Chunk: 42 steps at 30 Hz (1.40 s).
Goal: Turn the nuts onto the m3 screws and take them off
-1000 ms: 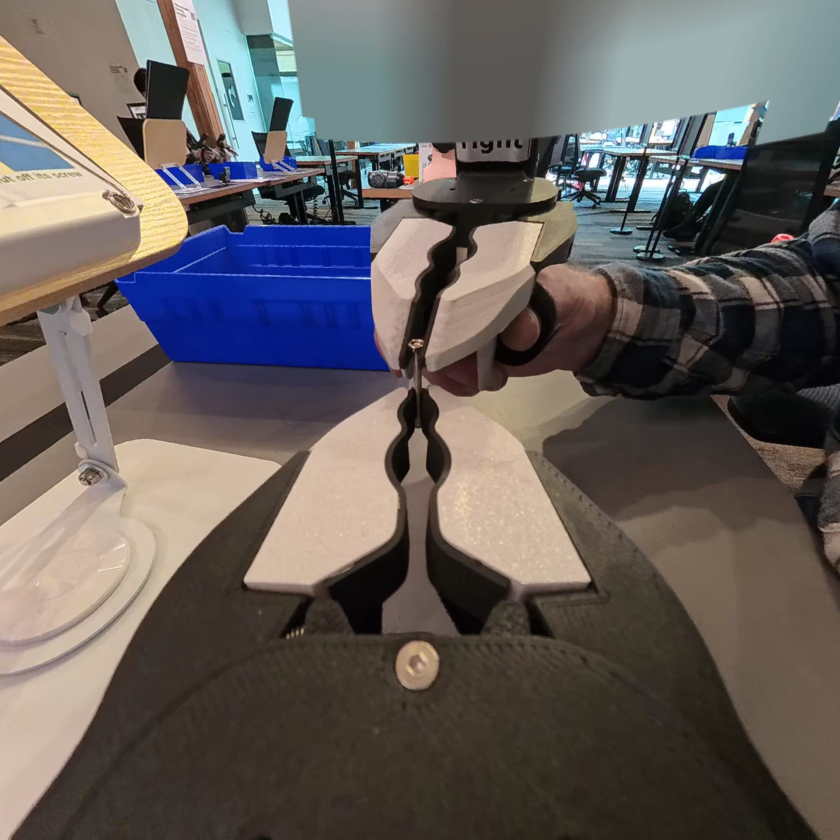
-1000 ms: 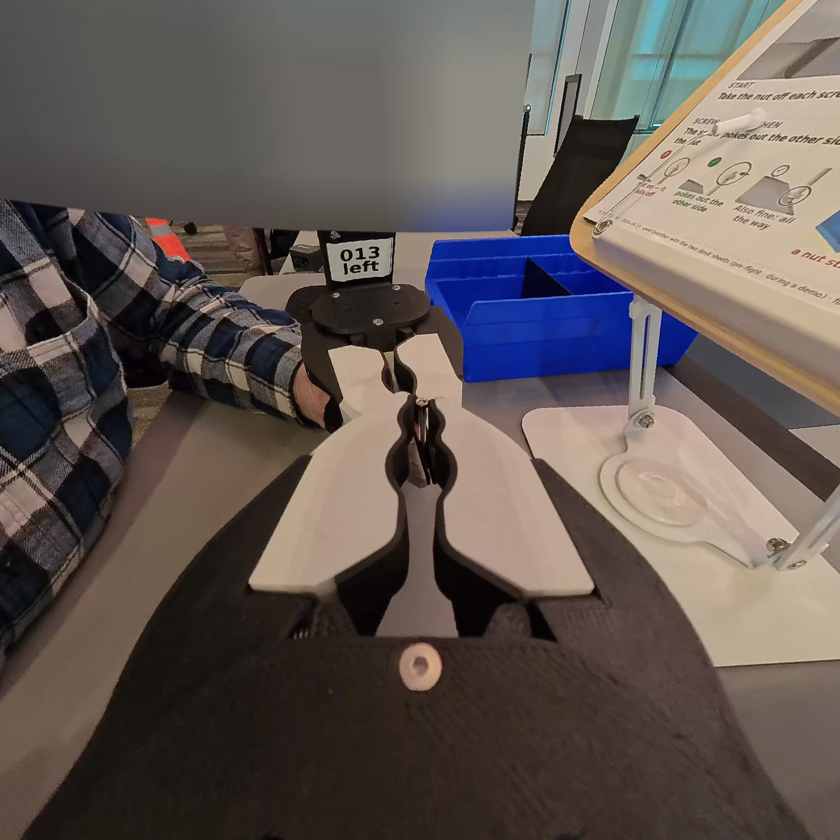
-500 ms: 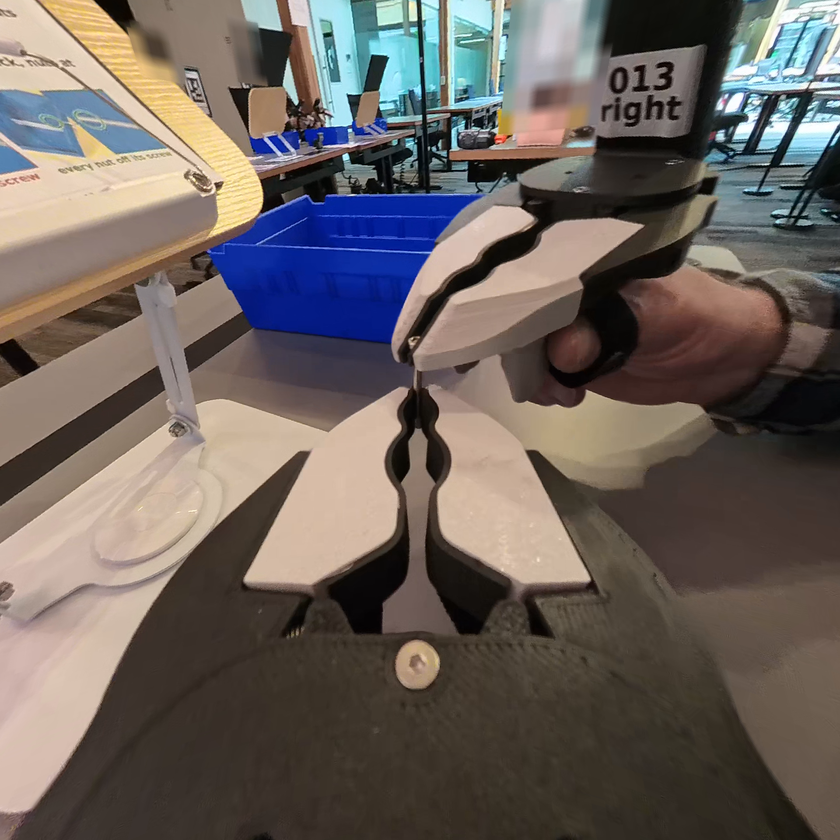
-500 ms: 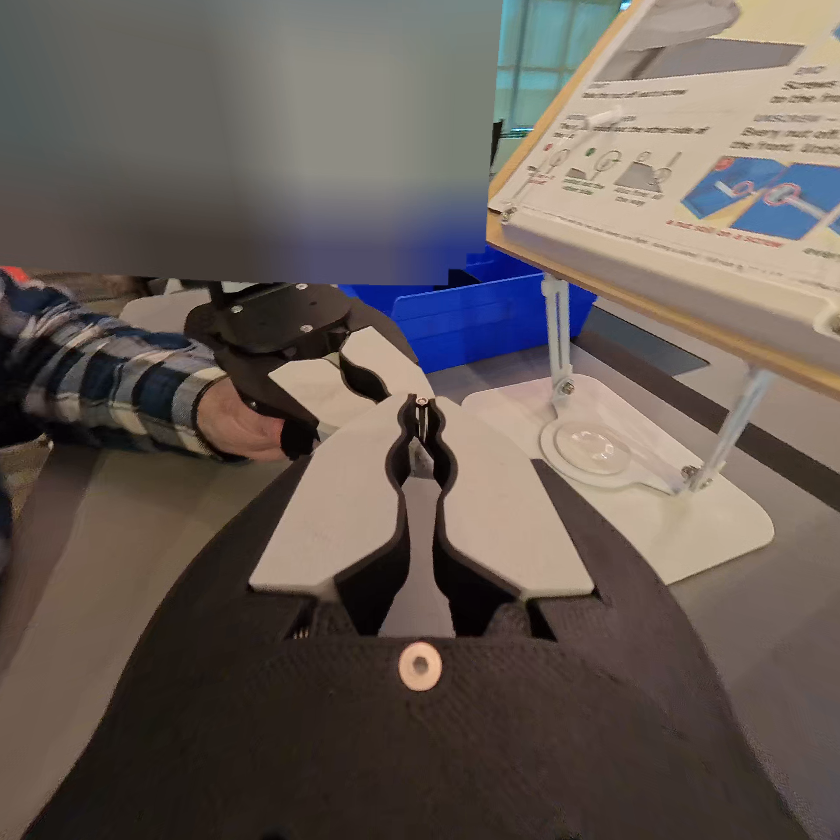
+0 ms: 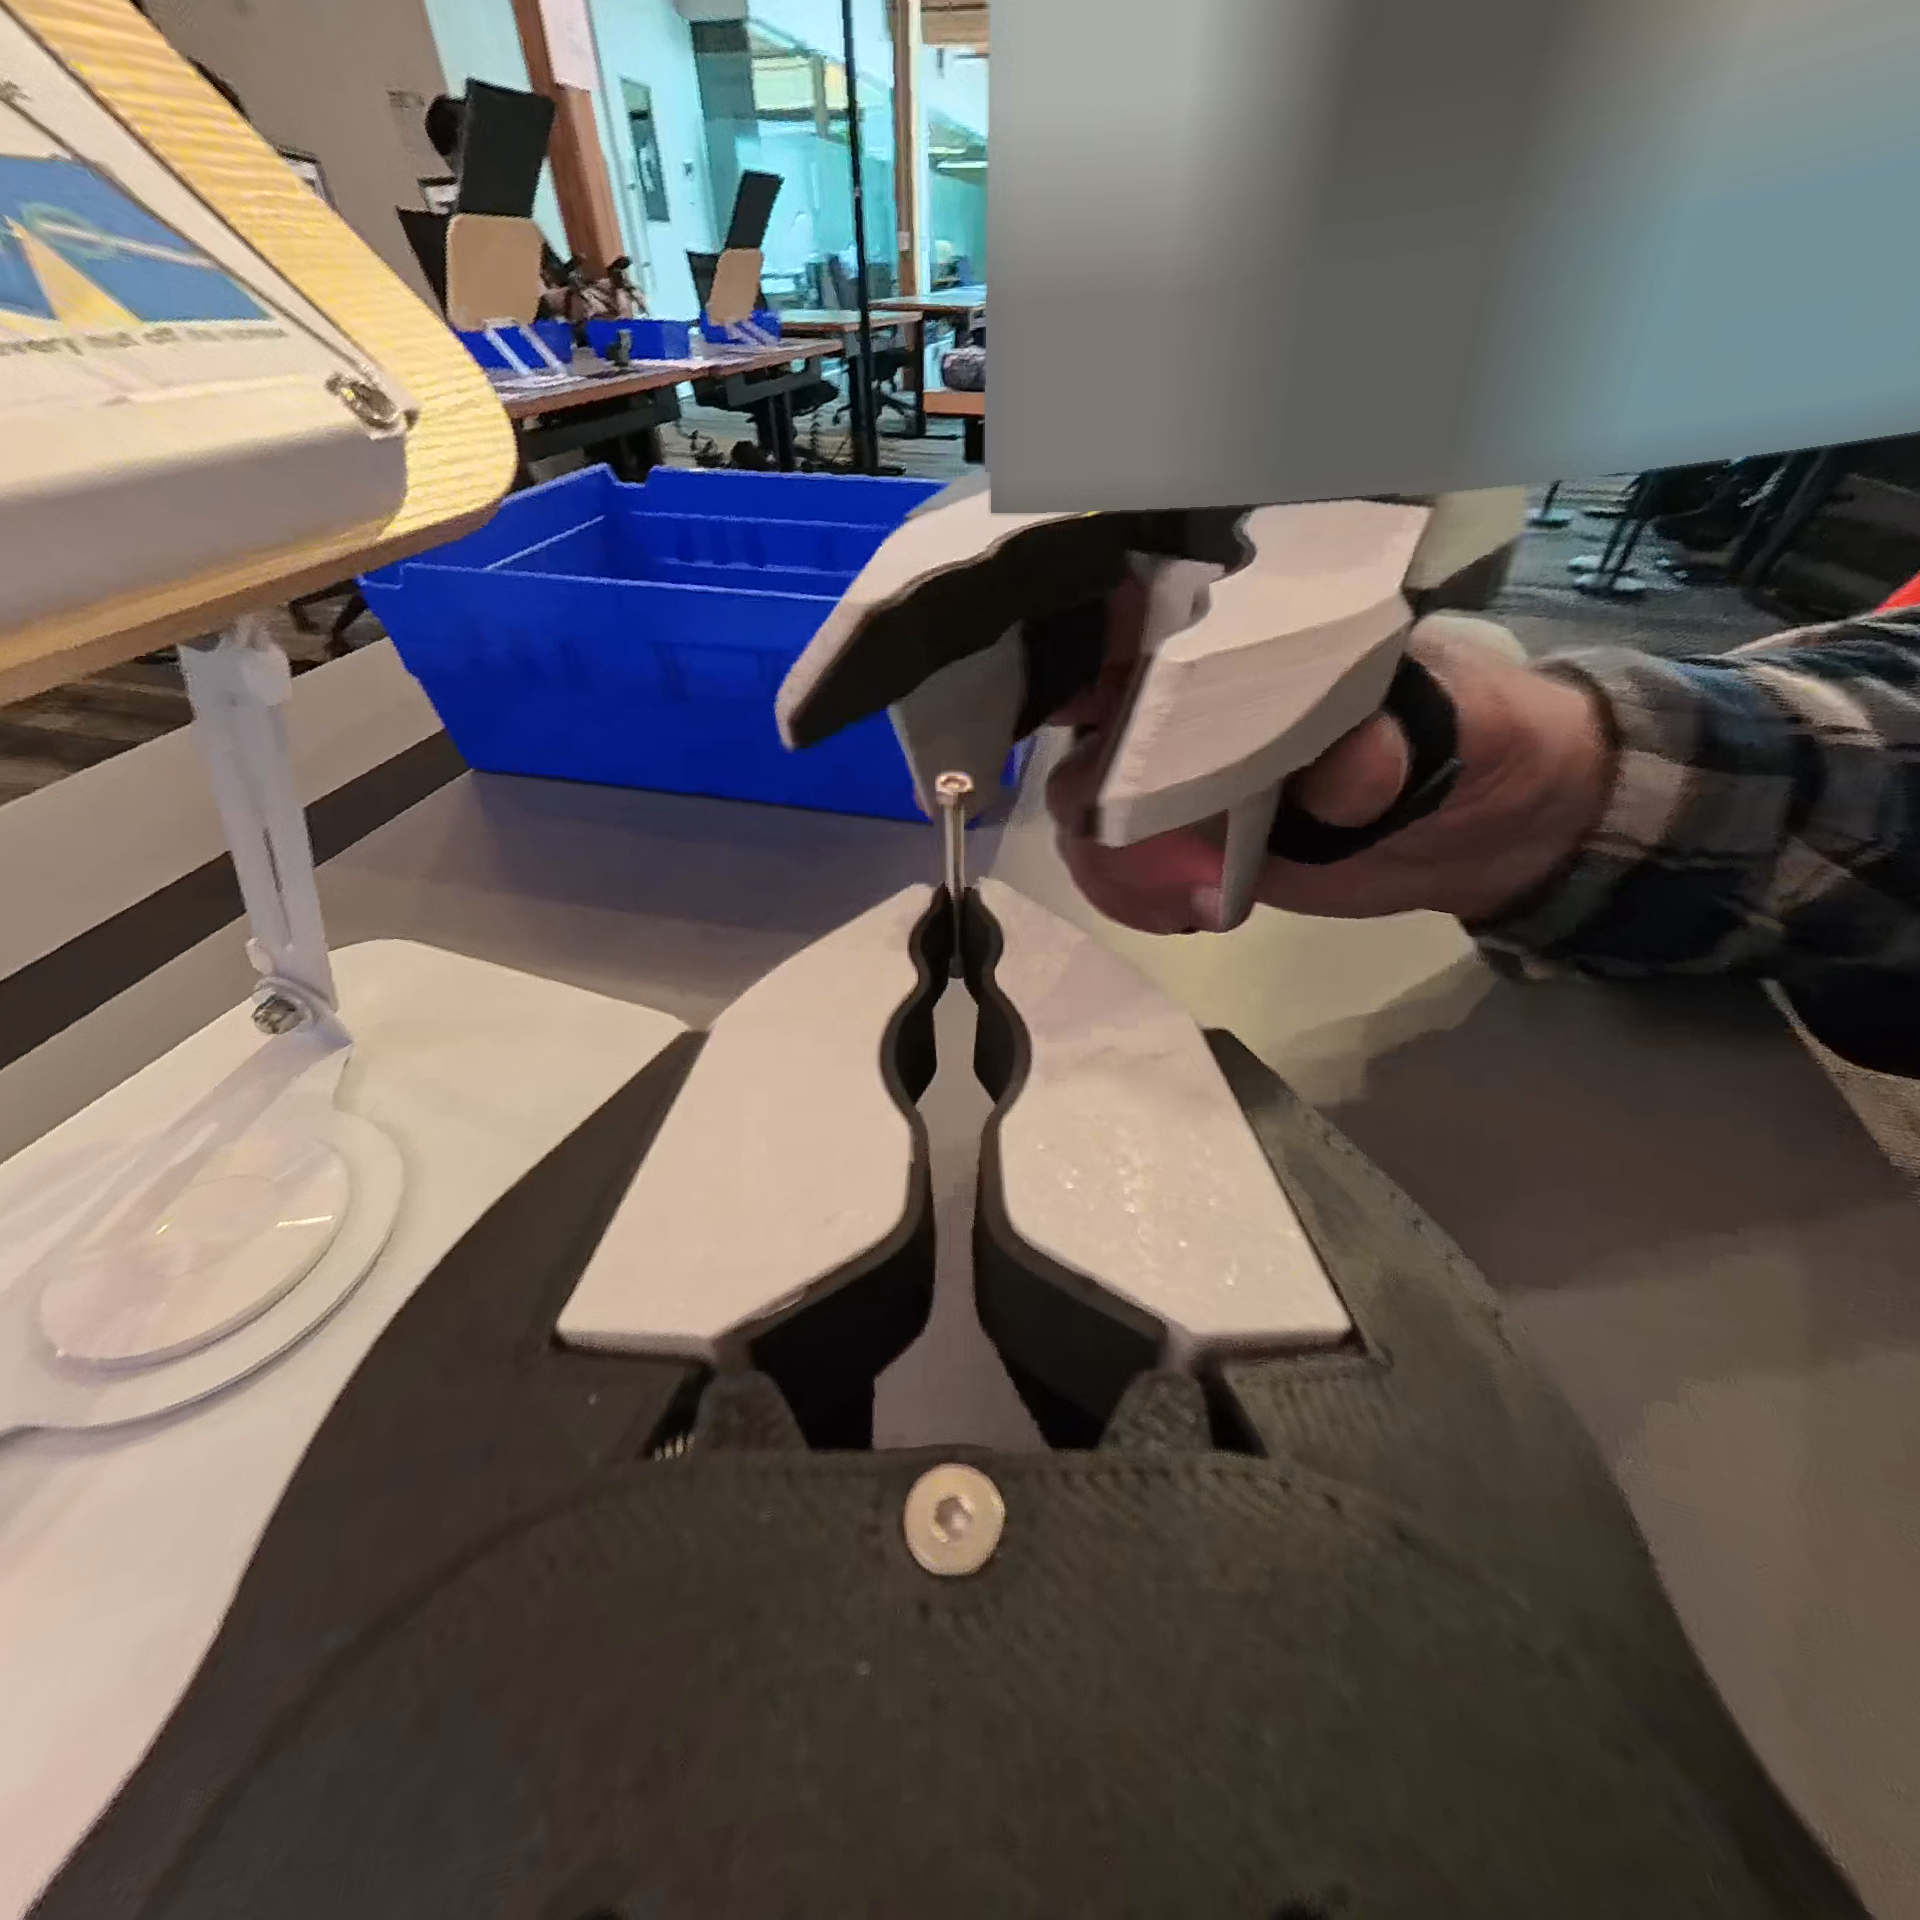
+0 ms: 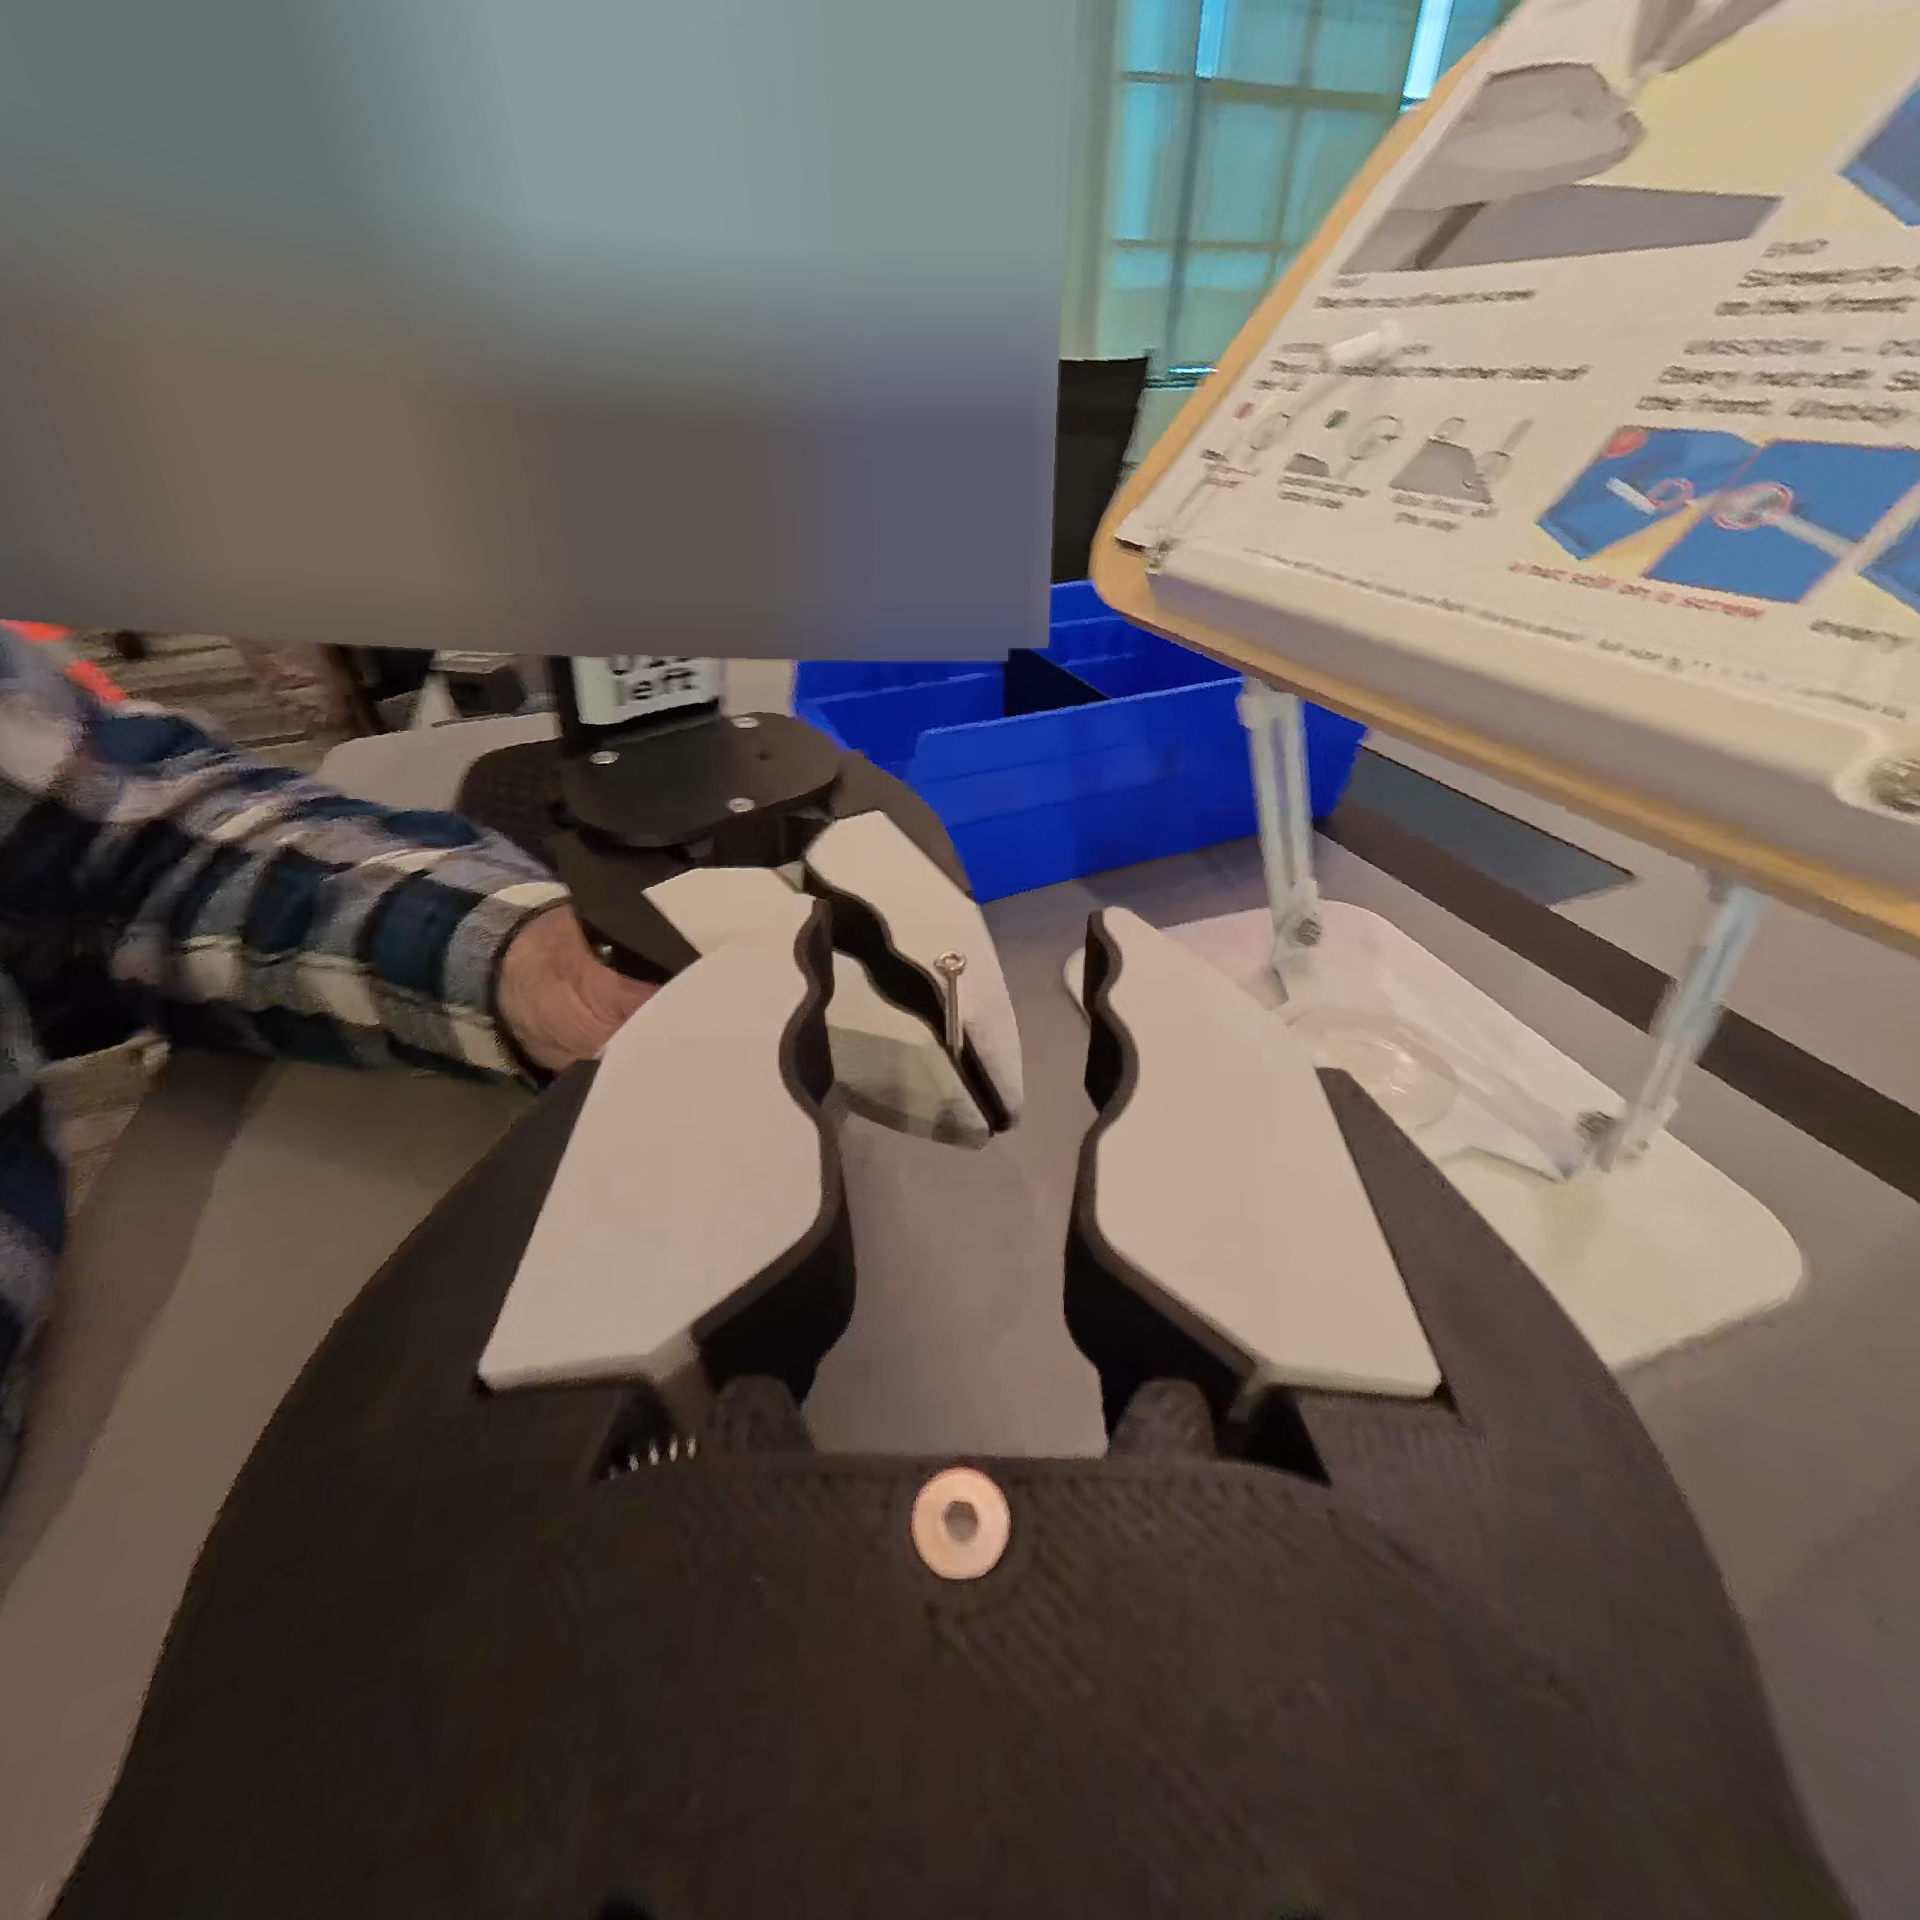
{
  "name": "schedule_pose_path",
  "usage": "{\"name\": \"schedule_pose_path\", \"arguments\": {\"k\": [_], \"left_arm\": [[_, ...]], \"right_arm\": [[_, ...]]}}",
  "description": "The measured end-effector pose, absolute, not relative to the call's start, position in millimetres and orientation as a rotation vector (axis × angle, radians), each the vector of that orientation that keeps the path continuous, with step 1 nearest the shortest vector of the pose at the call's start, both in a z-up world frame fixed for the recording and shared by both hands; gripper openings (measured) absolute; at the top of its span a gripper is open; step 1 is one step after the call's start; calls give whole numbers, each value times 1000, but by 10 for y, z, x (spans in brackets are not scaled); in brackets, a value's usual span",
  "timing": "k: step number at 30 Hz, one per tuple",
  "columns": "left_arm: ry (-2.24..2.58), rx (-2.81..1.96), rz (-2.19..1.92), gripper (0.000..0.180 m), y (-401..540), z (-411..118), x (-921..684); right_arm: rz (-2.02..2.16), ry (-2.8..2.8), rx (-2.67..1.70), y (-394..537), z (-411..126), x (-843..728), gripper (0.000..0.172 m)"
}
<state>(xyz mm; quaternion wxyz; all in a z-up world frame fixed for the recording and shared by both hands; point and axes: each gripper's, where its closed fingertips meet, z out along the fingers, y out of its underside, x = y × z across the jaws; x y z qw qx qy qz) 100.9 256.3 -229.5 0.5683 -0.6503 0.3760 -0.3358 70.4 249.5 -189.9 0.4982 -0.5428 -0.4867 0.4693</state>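
Grey table [image 5: 582,862]: left tongs [image 5: 954,902] clenched on upright screw [image 5: 952,831], right tongs [image 6: 951,940] released, blue bin's divider [image 6: 1049,681] only in right view.

A slim silver screw [image 5: 953,844] stands upright, its small round head with a socket recess uppermost and its thin shank running straight down. The lower end of the shank is pinched between the closed fingertips of the left gripper [image 5: 954,914], above the grey worktop [image 5: 644,862]. The right gripper [image 6: 956,997] sits just beside it with its fingers spread wide apart, nothing between them, not touching the screw.
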Motion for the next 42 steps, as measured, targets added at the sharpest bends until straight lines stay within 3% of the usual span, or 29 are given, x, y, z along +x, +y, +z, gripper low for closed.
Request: {"name": "schedule_pose_path", "arguments": {"k": [1,7,42], "left_arm": [[895,-1524,-807,2,2546,-2292,1021],[940,-1510,-871,2,2472,-2301,1085],[923,-1495,-905,2,2482,-2265,1072]], "right_arm": [[1205,-1216,-1291,2451,-1883,692,46],[1389,-1406,-1184,2244,-1906,609,41],[1331,-1348,-1199,2291,-1993,802,42]]}}
